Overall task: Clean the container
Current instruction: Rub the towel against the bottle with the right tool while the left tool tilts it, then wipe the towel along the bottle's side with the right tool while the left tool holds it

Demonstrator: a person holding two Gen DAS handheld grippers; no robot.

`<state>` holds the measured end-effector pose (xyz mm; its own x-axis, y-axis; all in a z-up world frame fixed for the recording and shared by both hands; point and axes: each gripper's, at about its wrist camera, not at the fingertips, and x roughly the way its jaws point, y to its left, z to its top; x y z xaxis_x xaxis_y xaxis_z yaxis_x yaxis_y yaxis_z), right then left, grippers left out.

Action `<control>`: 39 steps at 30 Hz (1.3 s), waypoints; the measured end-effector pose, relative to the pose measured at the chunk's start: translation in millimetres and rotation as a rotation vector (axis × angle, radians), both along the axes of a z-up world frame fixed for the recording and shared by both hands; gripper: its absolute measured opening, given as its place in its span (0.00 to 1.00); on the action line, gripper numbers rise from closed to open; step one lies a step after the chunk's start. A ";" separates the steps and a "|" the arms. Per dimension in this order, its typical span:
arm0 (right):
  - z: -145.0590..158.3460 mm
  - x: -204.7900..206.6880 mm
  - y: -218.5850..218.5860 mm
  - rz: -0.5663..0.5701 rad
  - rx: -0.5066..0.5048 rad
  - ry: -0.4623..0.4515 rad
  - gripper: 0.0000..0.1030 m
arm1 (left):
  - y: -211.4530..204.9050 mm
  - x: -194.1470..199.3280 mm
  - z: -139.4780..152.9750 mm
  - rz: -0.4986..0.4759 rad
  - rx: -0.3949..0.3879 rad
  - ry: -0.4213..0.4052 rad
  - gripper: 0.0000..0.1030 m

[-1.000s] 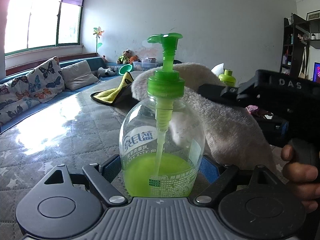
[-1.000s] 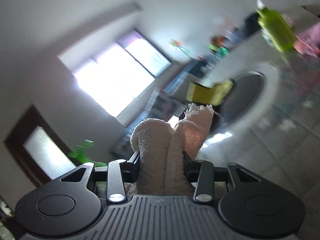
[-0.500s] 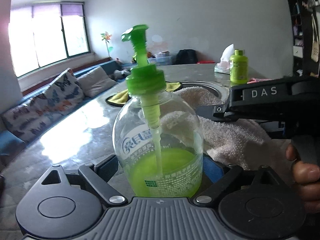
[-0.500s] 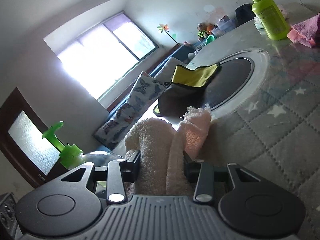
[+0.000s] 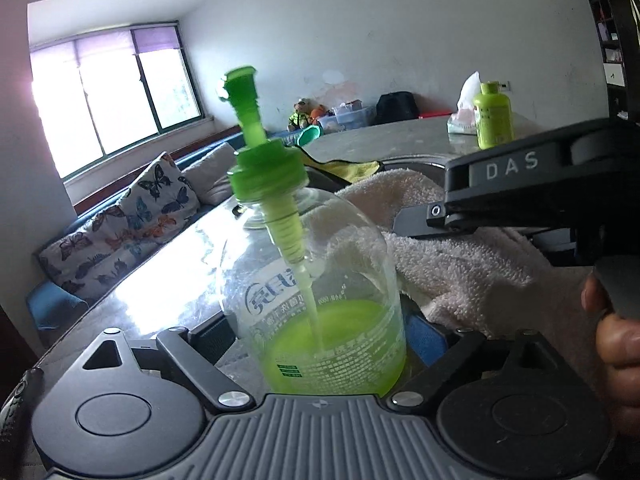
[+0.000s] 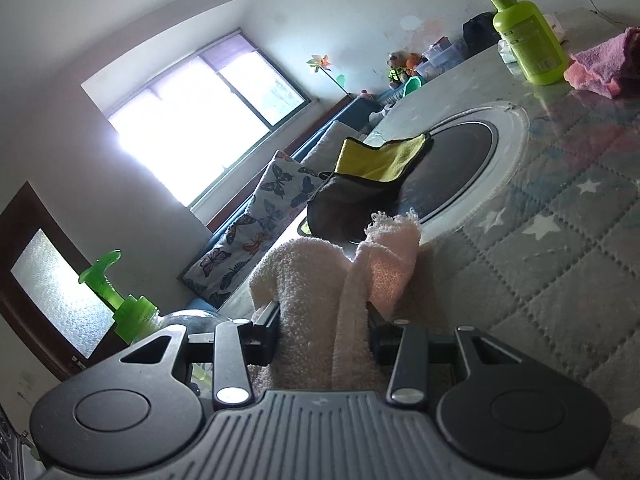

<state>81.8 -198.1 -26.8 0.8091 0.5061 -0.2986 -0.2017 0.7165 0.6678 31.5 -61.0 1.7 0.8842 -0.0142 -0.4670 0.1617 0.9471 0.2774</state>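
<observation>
**Wider now around the soap bottle: left jaws spread since a second ago**

Widened from a closer hold a second back, left hand-held gripper (image 5: 316,334) now spread, with the clear, rounded plastic pump bottle (image 5: 320,300) between its jaws; a gap visible at the left pad, the blue right pad close to the wall, contact there hard to tell. Leans more in the left wrist view than before, green pump head (image 5: 244,92) blurred. Stands low between the fingers above the glossy grey worktop (image 5: 168,280); base hidden, so resting or not cannot be told.

Right hand-held gripper (image 6: 322,314) pressed together on a folded cream terry towel (image 6: 304,280), just beside the bottle's right shoulder in the left wrist view; touching or not unclear. Gripped at its handle by a hand (image 5: 620,344).

Judged light: only a shallow pool of green liquid at the bottom. Thin wall likely to flex and slip under a hard squeeze, more so if soapy. Best taken low across the belly, near the label, never by the pump stem, which may wobble or press down. Towel soft, apt to drag the bottle over if unsteadied.
</observation>
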 end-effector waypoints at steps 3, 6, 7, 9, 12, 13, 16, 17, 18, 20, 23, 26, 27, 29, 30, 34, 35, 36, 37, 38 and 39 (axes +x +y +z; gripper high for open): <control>-0.4 0.4 0.0 0.003 0.000 0.003 0.40 | 3.2 5.7 -1.6 -0.017 -0.026 0.041 0.92; -0.1 1.3 1.9 0.009 -0.011 0.004 0.40 | 4.4 8.4 -2.6 -0.031 -0.033 0.054 0.95; 0.0 1.0 2.1 0.009 -0.012 0.003 0.40 | 5.1 9.4 -2.9 -0.037 -0.036 0.060 0.95; -0.2 1.3 1.7 0.009 -0.009 0.004 0.40 | 6.2 14.2 -3.6 -0.048 -0.051 0.087 0.99; -0.7 2.0 1.4 0.009 -0.008 0.006 0.40 | 11.8 18.4 -5.7 -0.053 -0.071 0.126 1.00; -0.7 2.2 1.6 0.009 -0.011 0.007 0.40 | 13.4 19.9 -6.0 -0.054 -0.079 0.137 1.00; -0.6 2.6 2.2 0.011 -0.017 0.006 0.40 | 18.7 22.1 -6.3 -0.066 -0.115 0.159 1.00; -0.6 2.5 2.1 0.012 -0.018 0.006 0.40 | 19.7 22.2 -6.3 -0.066 -0.120 0.163 1.00; -0.8 2.6 2.0 0.012 -0.019 0.007 0.40 | 20.7 22.2 -6.4 -0.066 -0.125 0.168 1.00; -1.0 2.9 2.0 0.013 -0.020 0.009 0.42 | 22.0 22.3 -6.5 -0.065 -0.132 0.174 1.00; -1.0 2.8 2.8 0.010 -0.025 0.008 0.41 | 23.1 22.9 -6.6 -0.066 -0.139 0.180 1.00; -0.9 2.8 3.6 0.007 -0.031 0.005 0.41 | 24.3 22.1 -6.7 -0.057 -0.147 0.186 1.00; -0.7 3.0 3.7 0.008 -0.032 0.006 0.41 | 24.4 21.8 -6.6 -0.050 -0.151 0.188 1.00; -0.9 3.2 2.7 0.008 -0.027 0.008 0.41 | 24.5 20.4 -6.8 -0.047 -0.150 0.184 1.00; -1.0 3.3 2.0 0.009 -0.024 0.008 0.41 | 24.4 19.6 -6.5 -0.047 -0.148 0.180 1.00; -1.3 4.1 -0.1 0.008 -0.013 0.010 0.41 | 25.8 14.9 -4.1 -0.029 -0.141 0.148 1.00; -1.2 4.1 -0.4 0.006 -0.013 0.009 0.41 | 26.5 13.4 -3.4 -0.026 -0.142 0.140 1.00; -1.1 3.9 -0.6 0.005 -0.013 0.008 0.41 | 27.4 11.7 -2.7 -0.023 -0.143 0.135 0.99; -0.9 3.7 -0.8 0.004 -0.012 0.006 0.41 | 28.3 10.2 -2.5 -0.021 -0.145 0.132 0.98; -0.8 3.4 -0.8 0.002 -0.014 0.004 0.41 | 28.9 8.9 -2.2 -0.021 -0.147 0.129 0.95; -0.6 3.1 -0.8 0.000 -0.015 0.002 0.41 | 29.4 7.9 -1.9 -0.024 -0.150 0.129 0.91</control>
<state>84.9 -198.9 -27.4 0.8085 0.5017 -0.3075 -0.2008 0.7265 0.6572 39.4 -31.7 -0.1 0.8159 -0.1122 -0.5671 0.2097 0.9716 0.1094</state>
